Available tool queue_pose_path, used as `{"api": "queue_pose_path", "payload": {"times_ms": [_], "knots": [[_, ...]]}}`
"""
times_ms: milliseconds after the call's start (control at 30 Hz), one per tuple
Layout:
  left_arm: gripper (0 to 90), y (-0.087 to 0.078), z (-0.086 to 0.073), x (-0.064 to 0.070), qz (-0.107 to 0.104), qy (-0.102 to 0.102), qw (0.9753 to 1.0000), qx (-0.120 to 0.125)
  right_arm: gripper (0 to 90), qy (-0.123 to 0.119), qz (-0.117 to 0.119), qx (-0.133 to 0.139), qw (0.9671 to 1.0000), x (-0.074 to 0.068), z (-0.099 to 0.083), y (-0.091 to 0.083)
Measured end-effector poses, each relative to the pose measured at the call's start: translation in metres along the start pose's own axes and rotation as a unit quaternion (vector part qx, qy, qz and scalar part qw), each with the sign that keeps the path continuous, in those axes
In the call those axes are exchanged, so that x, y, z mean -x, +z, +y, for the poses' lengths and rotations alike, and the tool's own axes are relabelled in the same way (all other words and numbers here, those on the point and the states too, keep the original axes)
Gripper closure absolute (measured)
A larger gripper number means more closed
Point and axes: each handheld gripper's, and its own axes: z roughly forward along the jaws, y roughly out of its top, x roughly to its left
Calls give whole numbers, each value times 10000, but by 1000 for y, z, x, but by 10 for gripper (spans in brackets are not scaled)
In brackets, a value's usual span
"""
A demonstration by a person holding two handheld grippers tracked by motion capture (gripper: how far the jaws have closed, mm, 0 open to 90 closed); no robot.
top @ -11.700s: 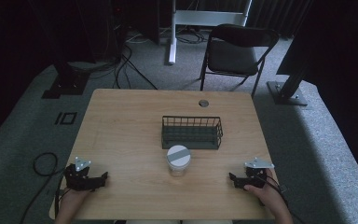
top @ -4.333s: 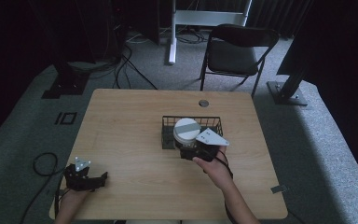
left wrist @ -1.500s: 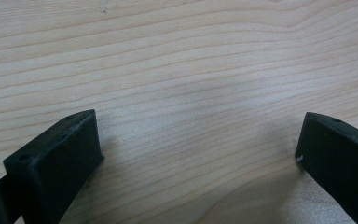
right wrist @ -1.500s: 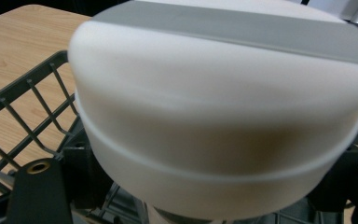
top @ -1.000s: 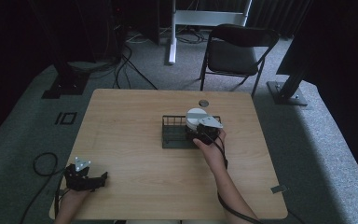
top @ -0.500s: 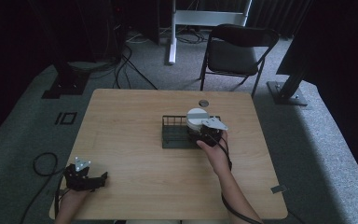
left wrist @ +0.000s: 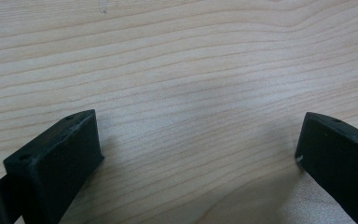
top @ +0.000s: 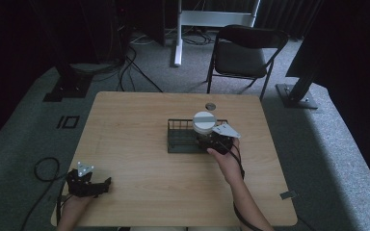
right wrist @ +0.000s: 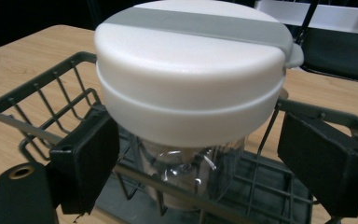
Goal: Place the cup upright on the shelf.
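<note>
Right gripper view: jar (right wrist: 193, 107) w/ white lid & grey stripe standing upright inside wire basket (right wrist: 37, 98), clear body below lid, base down among the floor wires. Right tool (right wrist: 200, 172) spread wide, black jaws flanking the jar, visible gaps both sides, so not gripping; probably just a release, jar resting on its own. Jaws low, under the lid overhang & level w/ the glass body, likely because the lid is wider than the body & the narrower part gives the surer hold. High view: basket (top: 180, 139) mid-counter (top: 125, 125), slightly right of centre; jar (top: 204, 122) at its right end, near the far rim; right tool (top: 217, 139) just beside it on the near side, hand (top: 227, 161) reaching in from the person's edge. Left tool (top: 87, 180) parked near the front-left corner, well apart from basket, apparently idle since one hand suffices for the placing. Left gripper view: jaws wide apart, bare wood grain between, nothing held. Small round disc (top: 210, 106) on counter past the basket, untouched. Judgement: placing about done; next, back straight out w/o snagging the basket wires or tipping the jar.
</note>
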Motion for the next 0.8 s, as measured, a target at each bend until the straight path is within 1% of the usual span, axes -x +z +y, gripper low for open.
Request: {"api": "queue_pose_path", "payload": {"times_ms": [33,233,300,700,800], "knots": [[2,0,0,0,-1,0,10000,0,126,20,23,6,10000,0,0,-1],[2,0,0,0,0,1,10000,1,126,-32,66,65,10000,0,-2,-10],[2,0,0,0,-1,1,10000,0,126,7,83,82,9999,1,-3,-13],[2,0,0,0,-1,1,10000,0,126,25,55,188,9998,10,-8,-32],[2,0,0,0,-1,0,10000,1,126,19,3,217,9998,14,-9,-38]]}}
